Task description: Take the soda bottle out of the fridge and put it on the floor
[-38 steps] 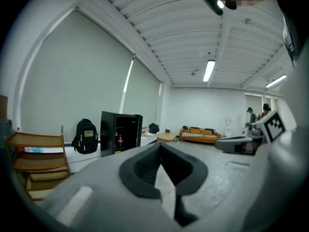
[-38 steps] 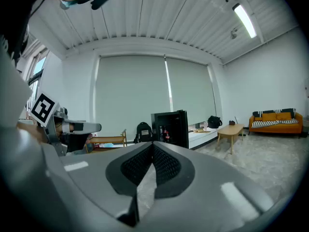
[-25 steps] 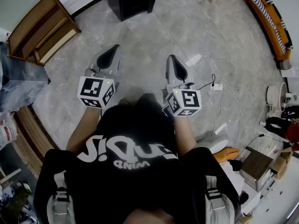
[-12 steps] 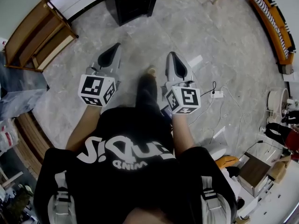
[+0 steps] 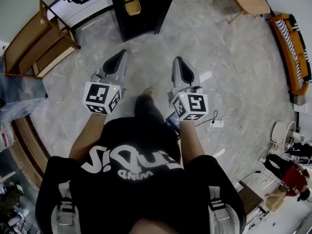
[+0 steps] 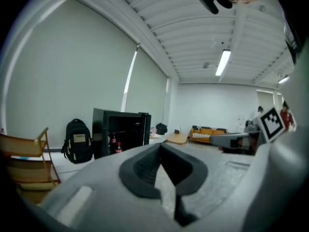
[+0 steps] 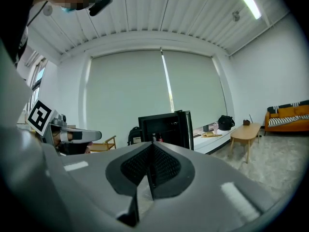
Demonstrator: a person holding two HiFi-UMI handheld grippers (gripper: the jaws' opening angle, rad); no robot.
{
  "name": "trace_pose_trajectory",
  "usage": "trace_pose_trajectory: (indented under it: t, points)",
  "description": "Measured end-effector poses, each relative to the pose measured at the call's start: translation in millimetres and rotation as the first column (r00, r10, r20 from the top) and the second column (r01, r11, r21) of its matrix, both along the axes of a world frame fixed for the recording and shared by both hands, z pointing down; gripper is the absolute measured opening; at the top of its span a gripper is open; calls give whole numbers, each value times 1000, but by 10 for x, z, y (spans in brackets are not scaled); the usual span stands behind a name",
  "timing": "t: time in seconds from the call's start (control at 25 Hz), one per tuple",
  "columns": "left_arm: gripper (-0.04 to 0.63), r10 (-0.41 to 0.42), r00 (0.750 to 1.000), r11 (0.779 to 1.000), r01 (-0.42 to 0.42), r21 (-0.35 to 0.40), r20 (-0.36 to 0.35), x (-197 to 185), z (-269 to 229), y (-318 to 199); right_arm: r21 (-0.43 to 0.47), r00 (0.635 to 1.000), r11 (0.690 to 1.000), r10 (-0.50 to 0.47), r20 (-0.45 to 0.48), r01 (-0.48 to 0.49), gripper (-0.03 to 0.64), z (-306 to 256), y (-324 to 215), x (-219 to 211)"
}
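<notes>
**Soda bottle [image 6: 113,142] waits in the fridge [image 6: 126,120] as the tongs draw nearer**

The left tongs [image 5: 116,61] are pressed together with nothing between them and point almost level across the room. Ahead of their tips and off to the left stand a wooden rack [image 5: 34,48] and a black backpack [image 6: 77,141]. Just right of the backpack is the black fridge with its door open. The soda bottle stands upright on a shelf inside, with a shorter bottle [image 6: 119,148] just beside it. It is well ahead of both pairs and slightly left of where the left pair points. The right tongs [image 5: 181,68] are likewise pressed together and empty, held beside the left pair but apart from it. The fridge sits nearly straight beyond their tips.

Over the last second the fridge has slid down from the top edge of the head view towards the tongs, and a leg now steps forward between them. The person is walking up to it, and the tongs have stayed closed throughout. I judge this to be the approach only. The bottle is untouched and seems out of reach, and one pair must spread before it can take hold.
</notes>
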State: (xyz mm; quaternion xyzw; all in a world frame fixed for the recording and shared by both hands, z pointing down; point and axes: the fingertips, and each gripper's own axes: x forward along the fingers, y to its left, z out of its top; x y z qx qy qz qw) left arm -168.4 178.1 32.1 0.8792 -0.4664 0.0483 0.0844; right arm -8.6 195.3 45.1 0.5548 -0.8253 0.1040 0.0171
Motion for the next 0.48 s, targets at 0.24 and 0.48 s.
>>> trace_pose_trajectory:
  t: [0.24, 0.48]
  points:
    - [2, -83, 997, 996, 83, 26, -5, 342, -134, -841, -10, 997, 997, -76, -1, 76, 0, -12, -897, 373]
    - [2, -142, 990, 990, 142, 26, -16, 413, -110, -1363, -17, 990, 990, -139, -1, 139, 0, 66, -1447, 399]
